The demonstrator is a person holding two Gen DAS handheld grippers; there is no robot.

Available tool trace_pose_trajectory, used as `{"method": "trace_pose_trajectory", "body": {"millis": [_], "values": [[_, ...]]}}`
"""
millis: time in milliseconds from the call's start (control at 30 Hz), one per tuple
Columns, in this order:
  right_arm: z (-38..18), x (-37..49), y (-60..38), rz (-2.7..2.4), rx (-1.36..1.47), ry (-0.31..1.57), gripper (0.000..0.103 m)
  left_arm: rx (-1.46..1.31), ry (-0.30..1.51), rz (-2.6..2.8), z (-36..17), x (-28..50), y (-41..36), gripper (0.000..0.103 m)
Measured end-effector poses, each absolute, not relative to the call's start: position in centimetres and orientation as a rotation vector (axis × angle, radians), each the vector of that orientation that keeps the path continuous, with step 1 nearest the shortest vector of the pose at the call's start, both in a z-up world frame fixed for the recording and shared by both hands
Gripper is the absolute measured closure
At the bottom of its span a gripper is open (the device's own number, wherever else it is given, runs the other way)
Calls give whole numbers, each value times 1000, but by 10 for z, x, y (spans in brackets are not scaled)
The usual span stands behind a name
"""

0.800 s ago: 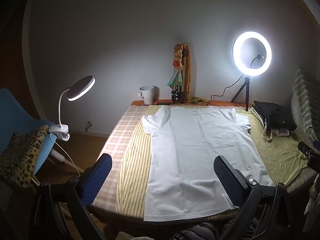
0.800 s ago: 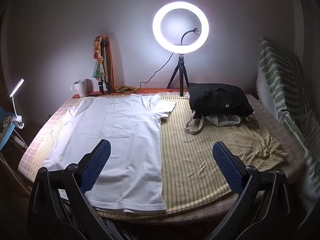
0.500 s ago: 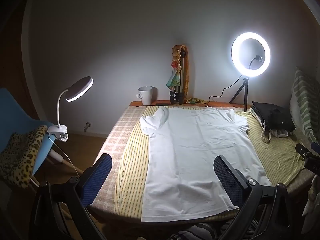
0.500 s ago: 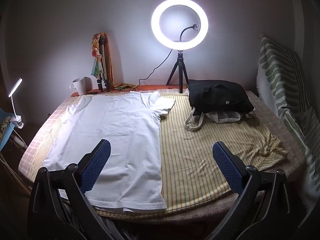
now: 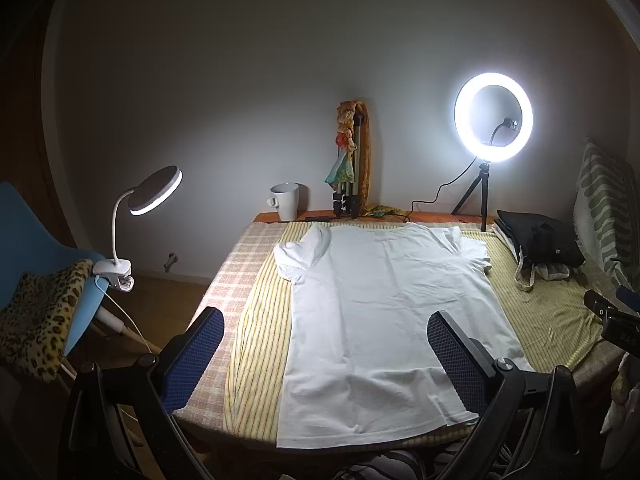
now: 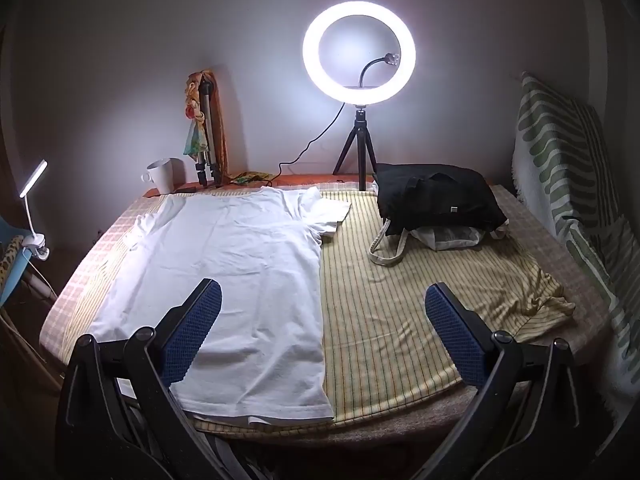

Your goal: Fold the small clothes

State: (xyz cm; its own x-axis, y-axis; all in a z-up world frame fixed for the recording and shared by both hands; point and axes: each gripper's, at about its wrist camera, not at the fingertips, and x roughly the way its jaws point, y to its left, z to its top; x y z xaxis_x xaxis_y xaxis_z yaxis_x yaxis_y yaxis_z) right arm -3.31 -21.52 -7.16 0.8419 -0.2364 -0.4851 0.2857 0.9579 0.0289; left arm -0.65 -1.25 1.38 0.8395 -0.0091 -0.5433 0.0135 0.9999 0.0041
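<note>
Left wrist view alone shows blue chair, both grippers' jaws spread wide, empty, above white T-shirt.

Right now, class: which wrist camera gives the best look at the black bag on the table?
The right wrist view: the black bag sits near the centre, whole and well lit. In the left wrist view the black bag is small, dim and pushed towards the right edge.
</note>
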Motion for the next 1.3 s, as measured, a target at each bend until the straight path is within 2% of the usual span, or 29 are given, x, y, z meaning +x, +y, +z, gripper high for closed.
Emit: {"method": "trace_pose_trajectory", "body": {"millis": [1300], "values": [[-68, -35, -212, -271, 111, 490, 0, 0, 546, 3, 19, -14, -6, 0]]}}
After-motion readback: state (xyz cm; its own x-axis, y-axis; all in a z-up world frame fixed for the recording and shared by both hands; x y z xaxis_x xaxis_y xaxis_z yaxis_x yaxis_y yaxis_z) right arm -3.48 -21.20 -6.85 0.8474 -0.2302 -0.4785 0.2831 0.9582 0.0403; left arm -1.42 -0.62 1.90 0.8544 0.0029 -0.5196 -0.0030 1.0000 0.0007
